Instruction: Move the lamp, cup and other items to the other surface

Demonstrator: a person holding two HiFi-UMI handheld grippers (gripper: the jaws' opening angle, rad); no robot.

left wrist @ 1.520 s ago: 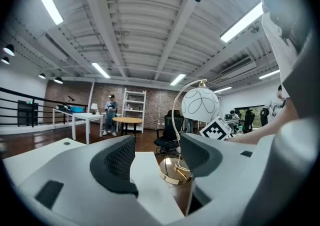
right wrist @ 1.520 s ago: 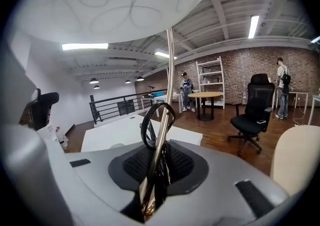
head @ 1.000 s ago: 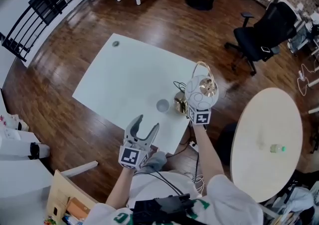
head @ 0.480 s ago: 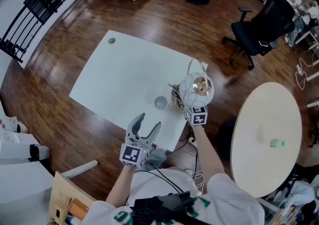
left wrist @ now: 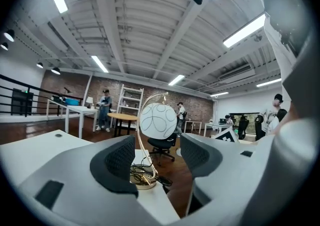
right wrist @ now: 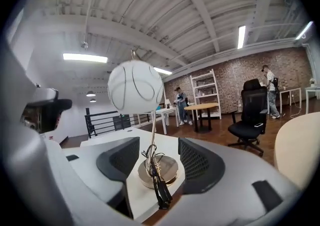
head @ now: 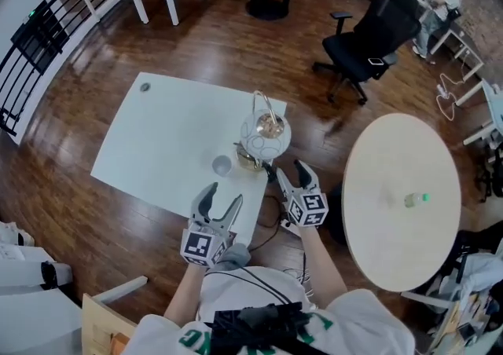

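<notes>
A lamp (head: 265, 135) with a white globe and a gold base stands near the right corner of the white table (head: 165, 141); its cord is bundled at the base. The globe also shows in the left gripper view (left wrist: 158, 120) and the right gripper view (right wrist: 136, 86). A small cup (head: 222, 165) sits just left of the lamp. My right gripper (head: 291, 171) (right wrist: 157, 157) hangs off the table's edge, short of the lamp. Its jaws have just been opening and nothing is between them. My left gripper (head: 223, 196) (left wrist: 157, 155) stands open over the near edge, empty.
A round beige table (head: 393, 220) stands to the right with a small green-capped bottle (head: 415, 200) on it. A black office chair (head: 365, 27) is beyond it. A small dark disc (head: 145, 87) lies at the white table's far corner. Wooden floor lies all around.
The right gripper has let go of the lamp, opened and drawn back toward me. The lamp stays upright on the white table. The left gripper has shifted only slightly.
</notes>
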